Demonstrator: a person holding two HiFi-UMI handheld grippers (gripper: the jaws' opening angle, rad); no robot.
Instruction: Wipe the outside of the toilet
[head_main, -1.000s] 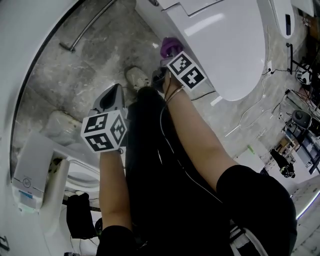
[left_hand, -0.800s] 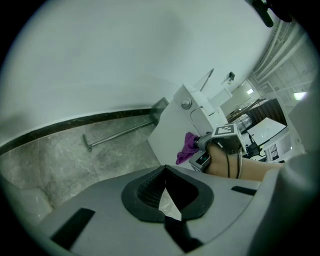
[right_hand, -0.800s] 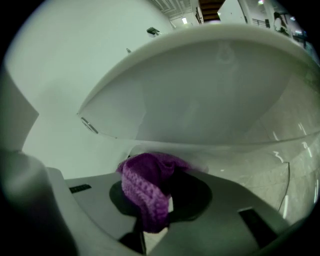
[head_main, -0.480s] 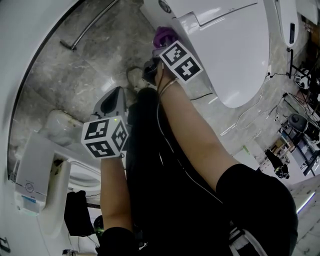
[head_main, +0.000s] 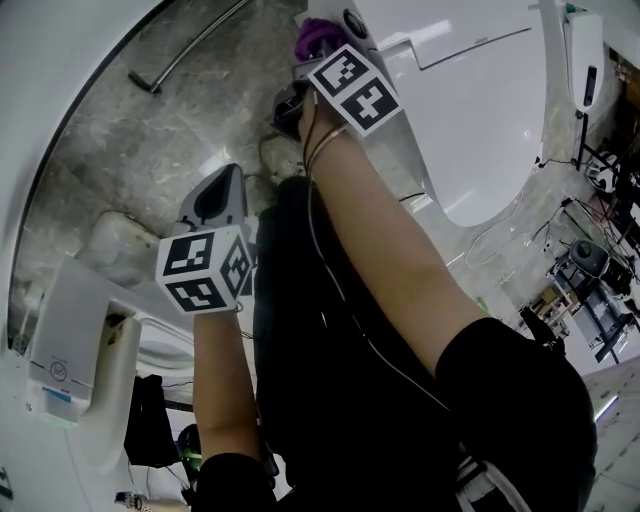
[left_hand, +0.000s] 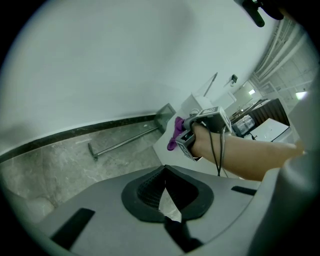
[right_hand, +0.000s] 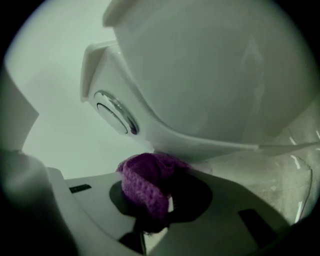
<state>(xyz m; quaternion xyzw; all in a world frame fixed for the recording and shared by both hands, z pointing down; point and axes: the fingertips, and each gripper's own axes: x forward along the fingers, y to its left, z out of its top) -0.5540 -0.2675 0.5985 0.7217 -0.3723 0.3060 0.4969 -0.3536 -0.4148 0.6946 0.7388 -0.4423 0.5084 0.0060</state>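
Observation:
The white toilet (head_main: 470, 110) fills the top right of the head view, lid down. My right gripper (head_main: 306, 58) is shut on a purple cloth (head_main: 315, 38) and holds it against the toilet's side near the round chrome flush button (head_main: 352, 22). In the right gripper view the purple cloth (right_hand: 147, 182) bulges from the right gripper (right_hand: 160, 202), just under the toilet (right_hand: 210, 75) and its flush button (right_hand: 115, 112). My left gripper (head_main: 222, 190) hangs apart, lower left, above the floor. In its own view the left gripper (left_hand: 165, 182) is shut and holds nothing; the purple cloth (left_hand: 175, 134) shows beyond.
A metal grab bar (head_main: 185, 50) runs along the grey marble surface by the curved white wall. A second white fixture (head_main: 120, 250) and a white box (head_main: 60, 340) stand at the lower left. Cables and equipment (head_main: 590, 250) lie at the right, beyond the toilet.
My right gripper has carried the purple cloth along the toilet's side, up the picture toward the flush button. The left gripper has hardly moved.

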